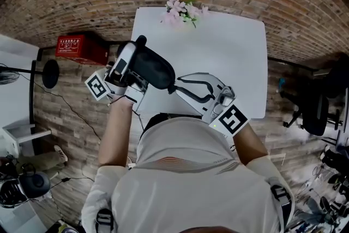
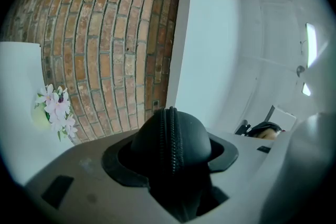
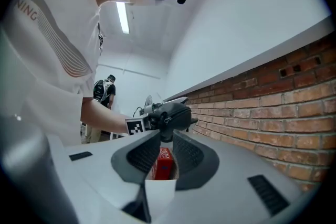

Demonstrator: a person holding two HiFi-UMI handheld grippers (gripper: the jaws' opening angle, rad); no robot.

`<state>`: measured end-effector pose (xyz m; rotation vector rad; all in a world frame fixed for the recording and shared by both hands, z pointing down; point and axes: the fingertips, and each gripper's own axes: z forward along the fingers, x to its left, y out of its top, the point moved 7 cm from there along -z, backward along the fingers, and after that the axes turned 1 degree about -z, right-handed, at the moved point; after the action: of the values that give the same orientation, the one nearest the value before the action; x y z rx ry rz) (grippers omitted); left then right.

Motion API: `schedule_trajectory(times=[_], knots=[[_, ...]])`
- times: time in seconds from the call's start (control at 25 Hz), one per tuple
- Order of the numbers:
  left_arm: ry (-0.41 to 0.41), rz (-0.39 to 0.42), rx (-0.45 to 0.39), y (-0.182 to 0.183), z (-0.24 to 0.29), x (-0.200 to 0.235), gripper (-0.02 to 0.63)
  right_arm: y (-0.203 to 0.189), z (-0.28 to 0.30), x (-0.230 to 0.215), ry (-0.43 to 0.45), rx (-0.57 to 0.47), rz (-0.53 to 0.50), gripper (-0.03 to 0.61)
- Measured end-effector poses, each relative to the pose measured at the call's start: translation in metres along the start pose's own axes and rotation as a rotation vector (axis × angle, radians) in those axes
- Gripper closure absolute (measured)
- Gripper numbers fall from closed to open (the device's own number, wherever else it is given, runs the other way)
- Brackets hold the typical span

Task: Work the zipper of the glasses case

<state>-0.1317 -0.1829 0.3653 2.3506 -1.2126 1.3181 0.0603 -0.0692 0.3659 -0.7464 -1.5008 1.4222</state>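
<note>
A black glasses case (image 1: 152, 69) is held up in the air over the near edge of the white table (image 1: 229, 52). My left gripper (image 1: 136, 75) is shut on it. In the left gripper view the case (image 2: 170, 139) fills the space between the two jaws, and its closed zipper (image 2: 172, 134) runs straight down the middle. My right gripper (image 1: 179, 86) sits at the case's right end. In the right gripper view its jaws (image 3: 164, 140) stand a narrow gap apart with nothing pinched. The case's end (image 3: 172, 115) with a small zipper pull (image 3: 167, 120) lies just beyond the tips.
A bunch of pink flowers (image 1: 182, 11) lies at the table's far edge, before a brick wall. A red box (image 1: 82, 47) stands on the floor at the left, near a black fan (image 1: 50, 72). An office chair (image 1: 316, 101) is at the right. A person (image 3: 105, 93) stands far behind.
</note>
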Motion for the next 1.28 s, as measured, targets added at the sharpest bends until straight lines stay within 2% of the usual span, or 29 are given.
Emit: schedule_trajectory(times=[0.24,0.56,0.8,1.0,1.28], knots=[[0.002,-0.012,-0.008,-0.003,-0.001,0.003,0.351,0.0,0.005,0.002,-0.028,0.001,-0.021,0.454],[0.055,0.048,-0.038,0.0,-0.01,0.006,0.351,0.0,0.005,0.003,-0.094,0.005,0.002,0.499],[0.098,0.064,-0.07,0.001,-0.016,0.009,0.351,-0.005,0.008,0.002,-0.126,0.063,-0.018,0.502],[0.13,0.104,-0.097,0.001,-0.018,0.008,0.35,-0.006,0.011,-0.001,-0.177,0.075,-0.017,0.5],[0.149,0.112,-0.136,0.001,-0.02,0.012,0.351,-0.013,0.014,-0.001,-0.211,0.096,-0.022,0.487]])
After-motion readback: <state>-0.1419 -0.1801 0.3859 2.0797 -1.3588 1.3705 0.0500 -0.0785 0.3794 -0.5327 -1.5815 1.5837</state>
